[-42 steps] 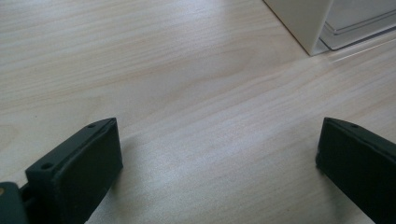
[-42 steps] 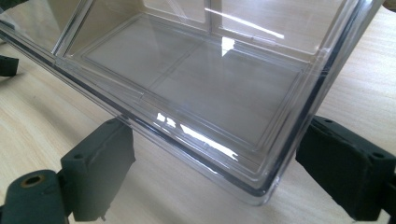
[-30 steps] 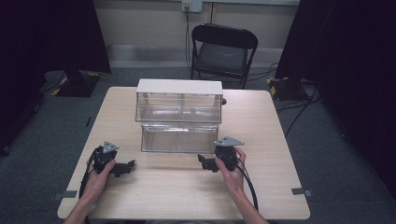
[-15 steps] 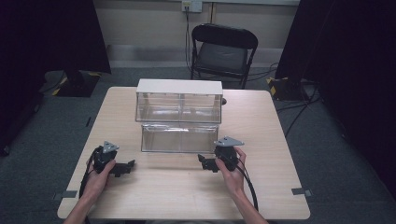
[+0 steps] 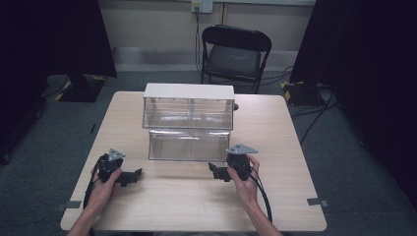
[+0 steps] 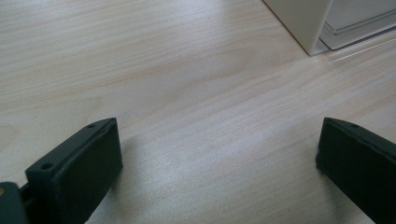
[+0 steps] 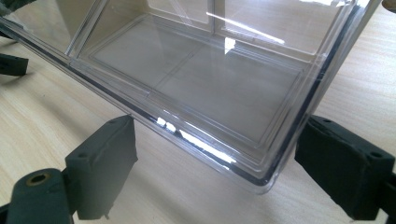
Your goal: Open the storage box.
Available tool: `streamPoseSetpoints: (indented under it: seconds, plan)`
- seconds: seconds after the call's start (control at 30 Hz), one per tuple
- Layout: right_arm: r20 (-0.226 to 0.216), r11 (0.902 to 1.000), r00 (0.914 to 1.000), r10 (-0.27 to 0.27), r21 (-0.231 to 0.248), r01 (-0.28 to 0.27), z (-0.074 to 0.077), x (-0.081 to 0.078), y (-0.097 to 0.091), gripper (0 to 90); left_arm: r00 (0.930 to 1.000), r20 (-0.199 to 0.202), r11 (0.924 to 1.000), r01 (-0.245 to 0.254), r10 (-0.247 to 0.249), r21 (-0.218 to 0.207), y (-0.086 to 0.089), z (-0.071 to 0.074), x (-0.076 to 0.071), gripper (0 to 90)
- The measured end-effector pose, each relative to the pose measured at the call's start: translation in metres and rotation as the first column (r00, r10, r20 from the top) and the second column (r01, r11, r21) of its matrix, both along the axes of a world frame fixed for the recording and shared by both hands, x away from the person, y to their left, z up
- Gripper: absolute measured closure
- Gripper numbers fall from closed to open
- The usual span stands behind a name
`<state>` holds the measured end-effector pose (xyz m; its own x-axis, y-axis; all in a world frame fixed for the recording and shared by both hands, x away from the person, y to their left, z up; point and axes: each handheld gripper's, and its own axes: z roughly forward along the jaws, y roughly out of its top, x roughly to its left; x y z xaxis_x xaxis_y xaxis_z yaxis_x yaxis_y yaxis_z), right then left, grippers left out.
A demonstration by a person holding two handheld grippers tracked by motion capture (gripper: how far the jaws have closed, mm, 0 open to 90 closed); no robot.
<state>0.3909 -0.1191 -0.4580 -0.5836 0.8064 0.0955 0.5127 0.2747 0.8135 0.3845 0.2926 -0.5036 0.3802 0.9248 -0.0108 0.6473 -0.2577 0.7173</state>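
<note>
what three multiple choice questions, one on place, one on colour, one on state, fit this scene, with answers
1. Where does the pulled-out clear drawer sit?
A. in front of the white-topped cabinet
B. on the chair
C. on the floor

2. What colour is the folding chair?
A. red
B. black
C. white

3. How are the left gripper jaws?
A. clamped on the drawer
C. holding a cable
B. open over bare table

Answers: 1 A, the high view shows it toward the person. 2 B, frame and seat are black. 3 B, the jaws stand wide apart with wood between.
</note>
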Motion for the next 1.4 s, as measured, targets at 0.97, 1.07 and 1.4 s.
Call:
streamPoseSetpoints:
  seconds: [0.97,1.07,1.4]
  plan:
    - [0.01,0.9999,0.9999,0.003,0.014,-0.003,0.006,-0.003,-0.001,11.3,1.0,0.001,1.0,0.0,0.0,-0.002,0.0,0.0,0.0,0.0]
    - [0.014,0.9998,0.9999,0.007,0.017,-0.007,0.007,-0.003,-0.001,10.7,1.0,0.0,1.0,0.001,-0.001,0.001,0.0,0.0,0.0,0.0]
    - [0.026,0.9996,0.9996,0.005,0.028,-0.005,0.01,-0.004,-0.001,9.7,1.0,0.0,1.0,0.001,-0.001,0.001,0.0,0.0,0.0,0.0]
